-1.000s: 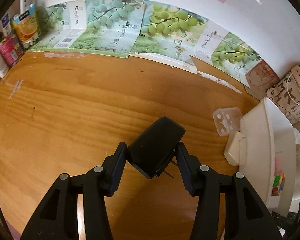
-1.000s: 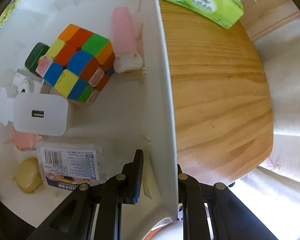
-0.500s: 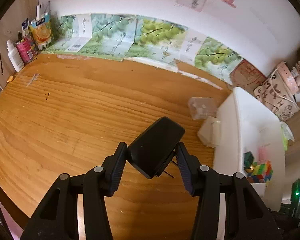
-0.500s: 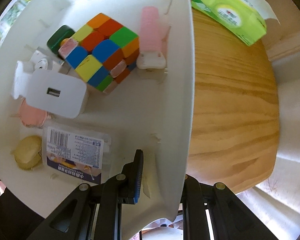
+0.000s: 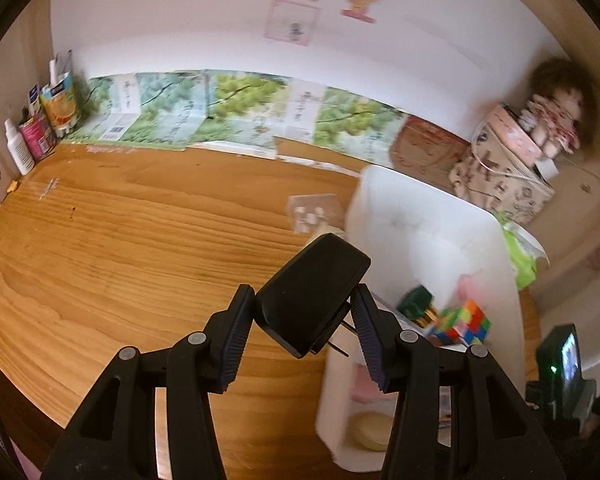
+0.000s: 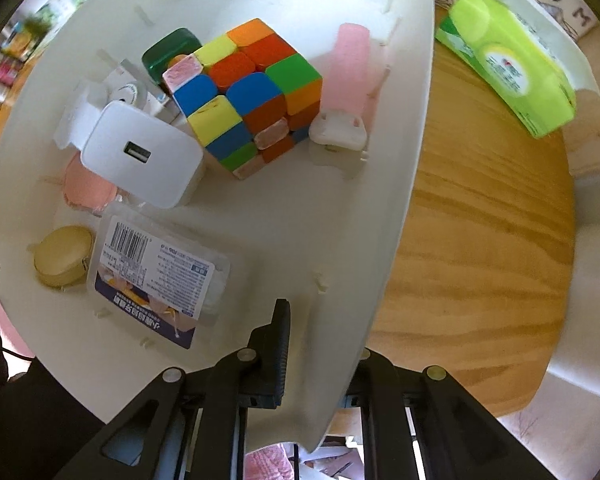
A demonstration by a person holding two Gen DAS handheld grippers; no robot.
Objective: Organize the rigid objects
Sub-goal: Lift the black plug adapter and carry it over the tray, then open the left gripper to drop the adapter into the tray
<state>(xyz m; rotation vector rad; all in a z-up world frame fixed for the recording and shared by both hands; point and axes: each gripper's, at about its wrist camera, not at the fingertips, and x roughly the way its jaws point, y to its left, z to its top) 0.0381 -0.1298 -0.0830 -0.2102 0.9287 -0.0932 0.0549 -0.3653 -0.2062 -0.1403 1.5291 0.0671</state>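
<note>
Meanwhile the left gripper [image 5: 304, 312] fingers clamp a black charger [image 5: 312, 292]; the right's pinch the white bin's wall [image 6: 384, 240].

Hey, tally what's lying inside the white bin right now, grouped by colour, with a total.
White: 3, charger, round piece, clip base
Pink: 2, stick, pad
Green: 1, block
Tan: 1, disc
Multicoloured: 1, cube
Clear labelled: 1, packet
Total: 9

Light: I see soft, bright daylight in both views.
Glare: the white bin [image 6: 396, 168] washes out pale along its wall.
Blur: my left view smears the bin's contents; the right stays crisp.
Edges: fisheye bends the desk [image 5: 140, 248]; corners go black.
</note>
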